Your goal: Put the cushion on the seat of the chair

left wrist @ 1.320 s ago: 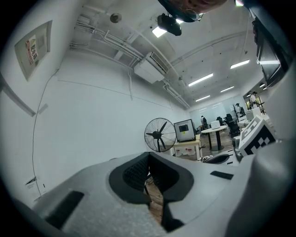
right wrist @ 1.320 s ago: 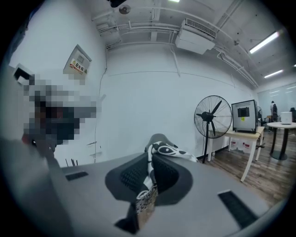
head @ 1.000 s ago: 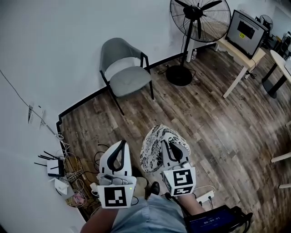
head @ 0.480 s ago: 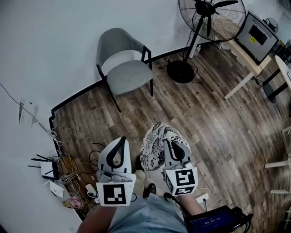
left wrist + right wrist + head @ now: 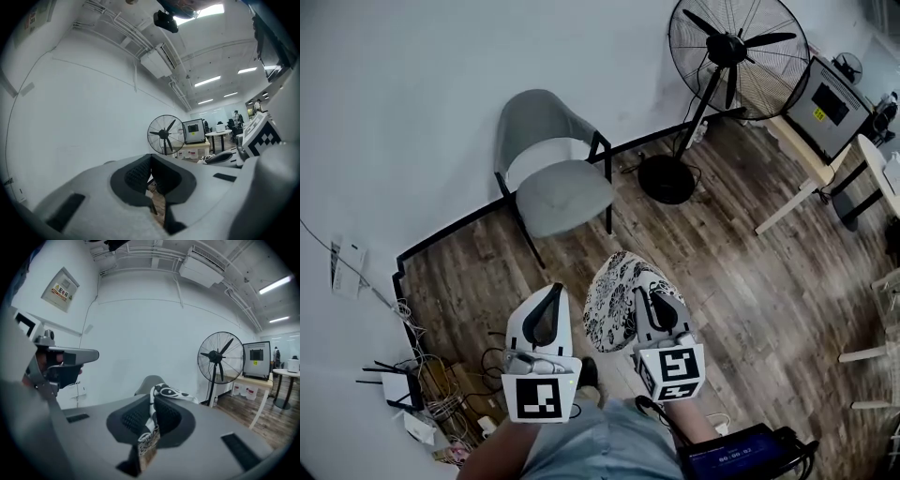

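A grey chair [image 5: 551, 176] with black legs stands against the white wall, its seat [image 5: 563, 197] bare. In front of me hangs the black-and-white patterned cushion [image 5: 617, 298], pinched at its right edge by my right gripper [image 5: 643, 298]. In the right gripper view the cushion's fabric [image 5: 174, 393] sits between the pads of the right gripper [image 5: 152, 405], with the chair's back [image 5: 148, 382] showing just past it. My left gripper [image 5: 553, 292] is held beside the cushion's left side, apart from it. In its own view the left gripper [image 5: 151, 161] has its jaws together with nothing between them.
A tall standing fan [image 5: 729, 56] with a round base [image 5: 666, 178] is right of the chair. A table with a monitor [image 5: 825, 101] stands at the far right. Cables and a router [image 5: 403, 389] lie on the wooden floor at the left.
The chair has drawn nearer in the head view as both grippers and the cushion moved toward it. The grip on the cushion is unchanged.
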